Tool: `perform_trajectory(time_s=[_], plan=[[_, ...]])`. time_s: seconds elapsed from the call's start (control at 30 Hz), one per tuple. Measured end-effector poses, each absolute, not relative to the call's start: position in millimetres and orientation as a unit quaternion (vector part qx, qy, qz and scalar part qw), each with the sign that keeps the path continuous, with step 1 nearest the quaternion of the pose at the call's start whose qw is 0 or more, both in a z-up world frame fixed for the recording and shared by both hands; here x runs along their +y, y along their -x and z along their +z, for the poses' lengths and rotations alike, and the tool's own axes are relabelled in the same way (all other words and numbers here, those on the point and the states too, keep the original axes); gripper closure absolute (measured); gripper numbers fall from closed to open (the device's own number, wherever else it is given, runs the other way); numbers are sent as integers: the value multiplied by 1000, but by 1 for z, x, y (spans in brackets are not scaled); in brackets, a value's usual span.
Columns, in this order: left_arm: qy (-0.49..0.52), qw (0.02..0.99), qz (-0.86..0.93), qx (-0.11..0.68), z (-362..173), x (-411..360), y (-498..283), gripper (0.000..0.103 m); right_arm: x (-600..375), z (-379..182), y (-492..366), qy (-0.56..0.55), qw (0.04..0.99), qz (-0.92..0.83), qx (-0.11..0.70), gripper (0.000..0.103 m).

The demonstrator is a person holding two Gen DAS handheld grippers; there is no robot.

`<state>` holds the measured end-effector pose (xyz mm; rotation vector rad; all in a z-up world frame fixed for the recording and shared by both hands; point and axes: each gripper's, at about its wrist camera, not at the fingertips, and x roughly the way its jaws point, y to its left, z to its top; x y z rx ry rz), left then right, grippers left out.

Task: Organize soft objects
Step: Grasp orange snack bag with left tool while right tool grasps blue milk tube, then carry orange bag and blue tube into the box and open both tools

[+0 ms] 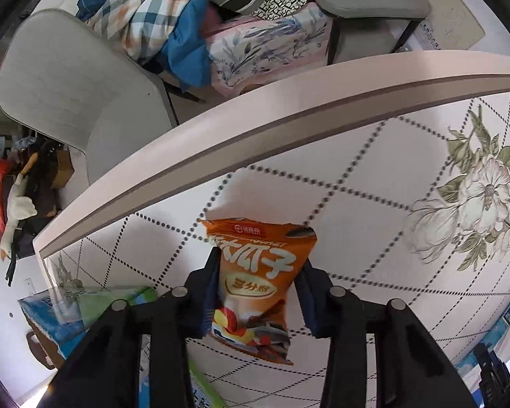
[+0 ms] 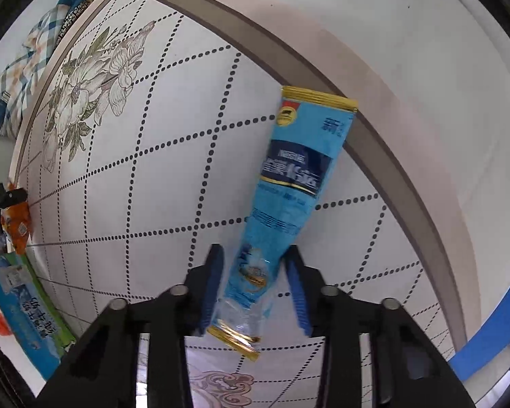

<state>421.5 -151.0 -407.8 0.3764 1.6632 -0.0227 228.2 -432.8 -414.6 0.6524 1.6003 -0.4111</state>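
My left gripper is shut on an orange snack packet with white characters and holds it above the patterned tablecloth. My right gripper is shut on the lower part of a long light-blue wafer packet with gold ends, which points away toward the table's brown border. The orange packet also shows at the far left of the right wrist view.
A blue and green tissue pack lies at the table's left edge; it also shows in the left wrist view. Beyond the table stand a grey chair, piled bedding and a grey stool.
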Motion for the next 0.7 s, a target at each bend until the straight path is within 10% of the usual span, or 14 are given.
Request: perform_trajectory(time_s=[0.7], plan=[[3, 713, -133, 689, -286, -115, -331, 71, -362, -329, -206, -302, 682, -61, 663, 87]])
